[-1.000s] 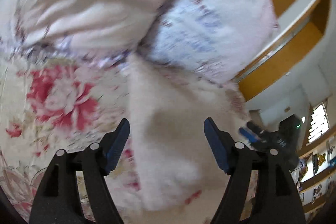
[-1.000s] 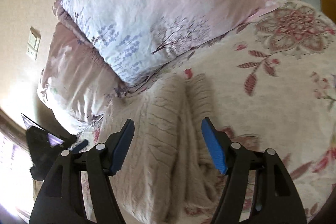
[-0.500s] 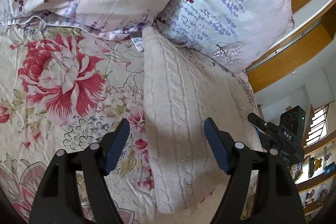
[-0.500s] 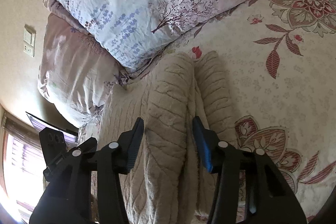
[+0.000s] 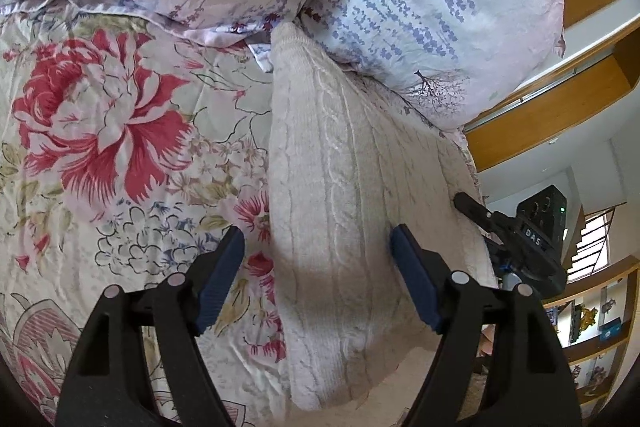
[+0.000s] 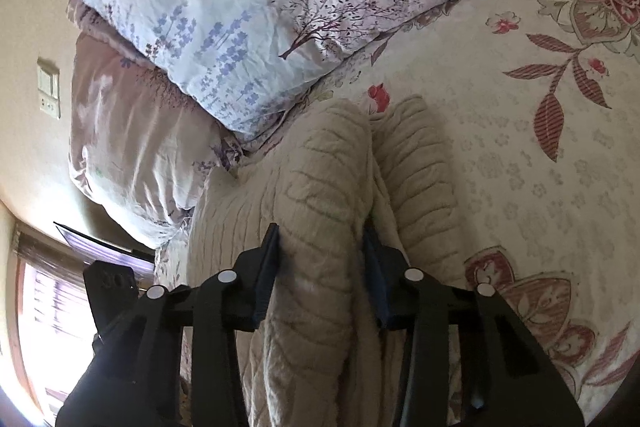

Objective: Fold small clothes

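In the middle of both frames lies the cream cable-knit sweater (image 5: pixel 332 187), spread flat on a floral bedspread with big red blooms (image 5: pixel 100 131), its far end tucked against the pale pillows printed with lavender sprigs (image 5: pixel 440 7) that fill the upper part of each view. In the left wrist view the left gripper (image 5: pixel 314 281) hangs over the near part of the knit with its blue-padded jaws standing wide and released; one pad sits over the bedspread at lower left, the other over the knit at lower right, and neither presses the fabric. At the right edge of that frame the black body of the right gripper (image 6: pixel 320 263) shows at the sweater's side. In the right wrist view its jaws have just been closing and now pinch a raised ridge of the knit at lower centre, both pads pressed into the wool. To the right of that ridge a second fold of the sweater lies on the bedspread. A wall switch plate (image 6: pixel 49 89) sits at the left edge.
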A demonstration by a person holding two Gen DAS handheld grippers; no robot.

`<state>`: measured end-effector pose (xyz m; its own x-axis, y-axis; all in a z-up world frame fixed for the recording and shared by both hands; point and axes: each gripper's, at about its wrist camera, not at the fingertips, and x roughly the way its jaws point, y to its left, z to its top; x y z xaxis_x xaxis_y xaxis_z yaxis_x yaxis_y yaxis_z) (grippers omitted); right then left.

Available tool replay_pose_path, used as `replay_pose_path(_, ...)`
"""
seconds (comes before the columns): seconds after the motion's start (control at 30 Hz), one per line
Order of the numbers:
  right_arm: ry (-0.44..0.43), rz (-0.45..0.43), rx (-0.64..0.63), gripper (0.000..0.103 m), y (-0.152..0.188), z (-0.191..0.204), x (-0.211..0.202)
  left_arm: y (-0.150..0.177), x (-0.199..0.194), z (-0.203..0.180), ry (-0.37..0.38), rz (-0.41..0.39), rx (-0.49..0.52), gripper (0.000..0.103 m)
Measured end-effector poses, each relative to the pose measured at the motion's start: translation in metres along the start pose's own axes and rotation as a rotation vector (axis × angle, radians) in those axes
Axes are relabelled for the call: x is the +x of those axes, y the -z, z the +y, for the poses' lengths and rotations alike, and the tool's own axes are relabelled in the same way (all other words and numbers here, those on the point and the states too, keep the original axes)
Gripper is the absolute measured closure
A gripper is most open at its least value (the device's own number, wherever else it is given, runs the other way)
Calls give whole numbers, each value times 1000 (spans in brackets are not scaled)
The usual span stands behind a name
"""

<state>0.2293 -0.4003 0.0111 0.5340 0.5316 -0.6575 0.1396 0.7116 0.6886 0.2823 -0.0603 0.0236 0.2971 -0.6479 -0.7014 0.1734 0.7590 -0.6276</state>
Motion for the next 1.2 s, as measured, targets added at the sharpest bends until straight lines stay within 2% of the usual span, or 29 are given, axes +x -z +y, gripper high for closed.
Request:
replay_pose_path(0.13, -42, 1, 54, 62, -5, -8, 0, 1, -2, 2, 6, 3, -4, 27)
replay_pose_path(0.3, -27, 2, 57, 62, -12, -6, 3, 2, -3, 4, 11, 8, -10, 27)
replay_pose_path(0.33, -13, -1, 46, 64, -13, -4, 3, 2, -3, 4, 12, 8, -11, 27)
replay_pose_path(0.4, 33, -22, -10, 78, -14, 5, 2, 2, -3, 5, 14, 10, -14, 27)
replay_pose_path(0.43, 66, -52, -67, 83, -13, 14, -2, 2, -3, 4, 15, 11, -15, 27)
replay_pose_path(0.53, 162, -161, -323, 86, 2, 56, -15, 3, -4, 4, 16, 10, -12, 27)
replay_pose_path(0.7, 264, -383, -814, 88, 58, 136, -35, 5, -7, 5, 17, 7, -11, 27)
replay_pose_path(0.77, 322, -504, -969, 89, 80, 155, -44, 7, -8, 5, 16, 4, -13, 27)
replay_pose_path(0.8, 340, -546, -994, 89, 83, 158, -49, 7, -9, 6, 21, 5, -17, 27)
replay_pose_path(0.83, 375, -573, -976, 89, 77, 154, -53, 9, -10, 6, 27, 5, -19, 26)
replay_pose_path(0.9, 435, -541, -865, 93, 53, 135, -50, 10, -10, 5, 47, 9, -23, 24)
replay_pose_path(0.97, 498, -426, -656, 94, 16, 92, -35, 11, -6, 1, 44, 20, -10, 24)
replay_pose_path(1.0, 508, -378, -597, 94, 8, 78, -28, 12, -3, -2, 45, 29, 1, 24)
replay_pose_path(1.07, 509, -270, -473, 94, -5, 42, -11, 14, -1, -6, 37, 29, 18, 24)
replay_pose_path(1.1, 493, -251, -443, 93, -5, 33, -10, 14, -1, -8, 36, 31, 25, 24)
replay_pose_path(1.2, 433, -267, -383, 91, -5, 30, -28, 13, -2, -6, 46, 41, 18, 24)
